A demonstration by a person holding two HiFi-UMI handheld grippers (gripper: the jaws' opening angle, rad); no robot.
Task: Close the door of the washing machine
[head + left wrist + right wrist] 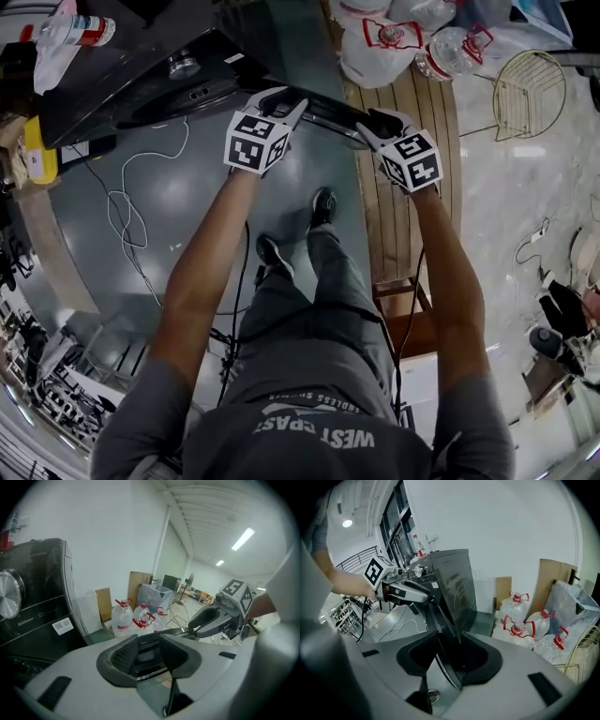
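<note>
Two grippers sit on the front rim of the door [281, 47], which runs across the upper middle of the head view. It is a dark glass panel hinged on the washer [141, 89] at upper left. The left gripper [284, 98] meets the rim's left end and the right gripper [380, 120] its right end, both angled downward.

In the right gripper view the door passes edge-on through the gap between the fingers as a thin dark sheet. There is space on either side of it, so those fingers stand wide and are not clamped. In the left gripper view the fingers are also well apart, with the dark rim lying in the gap. The textured pad on the left side shows free of it. That view is dim there, and the left pads seem not to press, though light contact may be hidden.

As for progress, the door is not shut. In the right gripper view it rises at a steep tilt above the washer, and the tub opening below it looks uncovered. Both grippers are already placed on the rim, so the reach looks done. What appears left is most of the swing down, until the panel lies flat on the washer's top and seats.

Water bottles [450, 47] stand at upper right on the floor, well clear of the door's path.
</note>
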